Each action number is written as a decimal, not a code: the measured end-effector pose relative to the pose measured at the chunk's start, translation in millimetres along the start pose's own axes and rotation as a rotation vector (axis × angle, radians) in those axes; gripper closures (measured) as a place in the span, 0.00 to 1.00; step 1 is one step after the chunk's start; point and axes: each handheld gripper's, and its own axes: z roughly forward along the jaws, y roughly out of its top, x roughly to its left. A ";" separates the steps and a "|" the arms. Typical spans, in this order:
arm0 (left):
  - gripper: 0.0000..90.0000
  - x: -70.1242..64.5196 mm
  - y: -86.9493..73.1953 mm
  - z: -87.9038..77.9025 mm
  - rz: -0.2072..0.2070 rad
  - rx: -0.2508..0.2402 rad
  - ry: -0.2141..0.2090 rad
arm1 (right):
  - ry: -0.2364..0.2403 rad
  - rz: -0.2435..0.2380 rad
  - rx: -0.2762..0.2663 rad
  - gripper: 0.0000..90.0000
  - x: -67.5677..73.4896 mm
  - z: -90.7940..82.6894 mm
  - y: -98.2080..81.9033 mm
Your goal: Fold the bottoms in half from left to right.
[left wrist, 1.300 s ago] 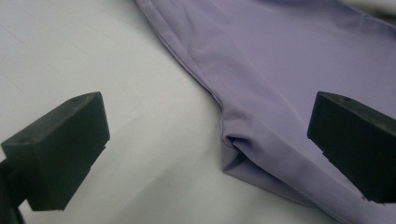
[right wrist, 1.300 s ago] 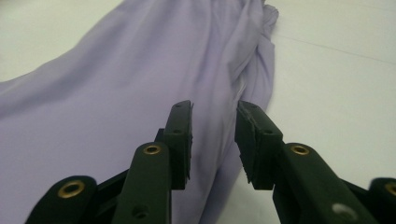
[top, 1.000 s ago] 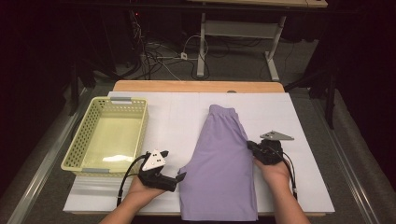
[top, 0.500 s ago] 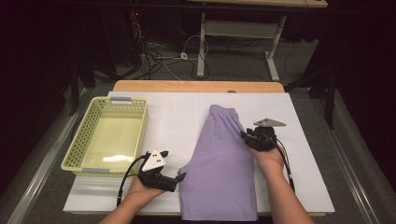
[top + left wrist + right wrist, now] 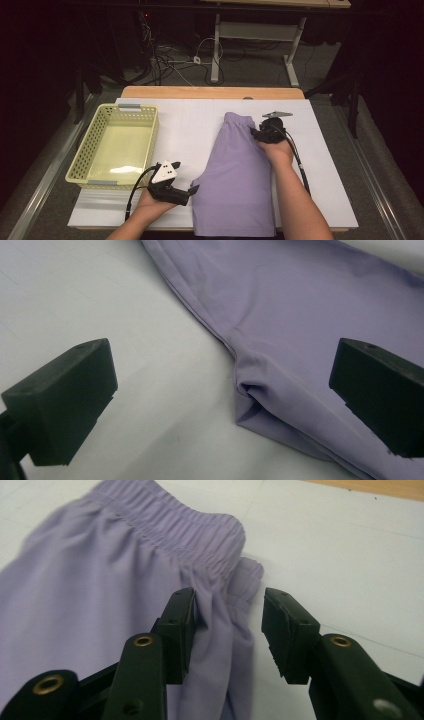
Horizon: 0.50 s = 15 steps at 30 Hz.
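Note:
Purple shorts (image 5: 235, 170) lie folded lengthwise on the white table (image 5: 190, 125), with the elastic waistband (image 5: 165, 527) at the far end. My left gripper (image 5: 191, 191) rests at their near left edge. It stands wide open (image 5: 225, 390) astride a crease in the fabric (image 5: 300, 315), and its pads do not touch it. My right gripper (image 5: 256, 134) is at the right edge just below the waistband. Its jaws (image 5: 230, 625) have just been opening. A gathered fold of cloth (image 5: 100, 580) sits between them, and the right pad stands clear of it.
A yellow perforated basket (image 5: 150, 145) stands empty at the table's left side. Bare white surface lies between the basket and the shorts and to the right of the shorts. A wooden strip (image 5: 210, 92) runs along the far edge, with cables and desk legs on the floor beyond.
My right gripper has slid away from the person along the shorts' right edge up to the waistband, and its jaws have parted. The left gripper has stayed put.

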 end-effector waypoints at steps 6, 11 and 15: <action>0.00 -0.3 0.0 0.1 0.001 0.000 0.001 | -0.006 0.019 0.018 0.65 -11.9 8.9 -1.1; 0.00 -0.4 0.0 0.2 0.002 0.001 0.001 | 0.023 0.042 0.025 0.63 -14.5 14.1 -3.1; 0.00 -0.4 0.0 0.3 0.001 0.002 0.003 | 0.037 0.030 -0.002 0.59 -9.0 14.1 2.8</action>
